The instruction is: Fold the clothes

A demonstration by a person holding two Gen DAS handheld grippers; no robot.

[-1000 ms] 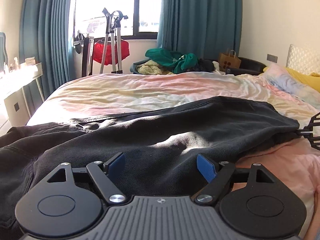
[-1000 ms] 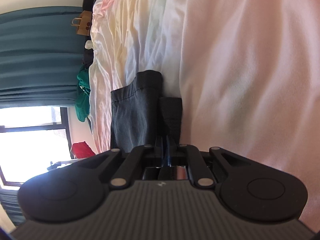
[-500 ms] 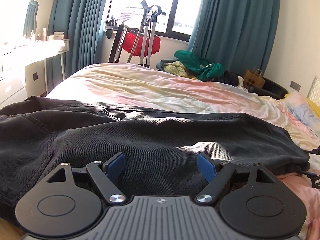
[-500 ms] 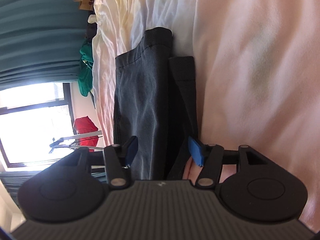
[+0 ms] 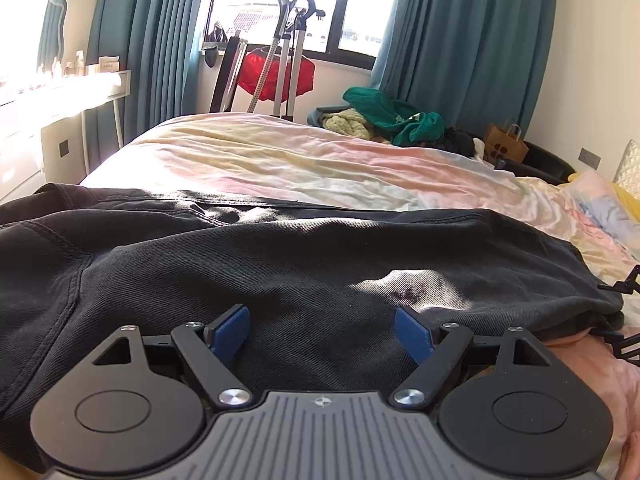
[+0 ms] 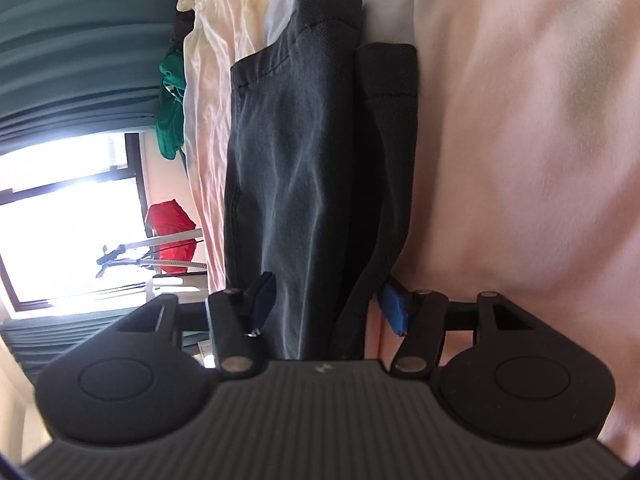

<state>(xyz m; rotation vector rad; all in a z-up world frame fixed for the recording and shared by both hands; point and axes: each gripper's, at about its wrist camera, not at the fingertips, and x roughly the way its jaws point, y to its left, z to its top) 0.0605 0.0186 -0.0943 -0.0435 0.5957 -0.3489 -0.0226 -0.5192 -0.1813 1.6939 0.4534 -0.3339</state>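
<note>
A bed [image 5: 280, 160] with a pastel tie-dye sheet is filling most of both views, its pink stretch running along the right side of the right wrist view. Teal curtains [image 5: 472, 52] are hanging at either side of a bright window [image 5: 280, 4] behind it. A pair of black jeans [image 5: 280, 272] is lying flat across the near part of the bed, the waist end spreading toward the left of the left wrist view and the legs stretching away to the right. In the right wrist view, which is rolled on its side, the two hemmed leg ends [image 6: 332, 24] are lying side by side on the sheet, one reaching a little farther than the other.

A heap of green and yellow clothes [image 5: 380, 120] is sitting beyond the far edge of the bed, with a brown paper bag [image 5: 504, 146] near it and a red garment [image 5: 276, 76] hanging below the window.

The left gripper [image 5: 322, 332] is hovering over the jeans with its blue pads spread wide and nothing between them. The right gripper [image 6: 328, 304] is also standing wide apart, the jeans' legs passing between its blue pads without being pinched.
</note>
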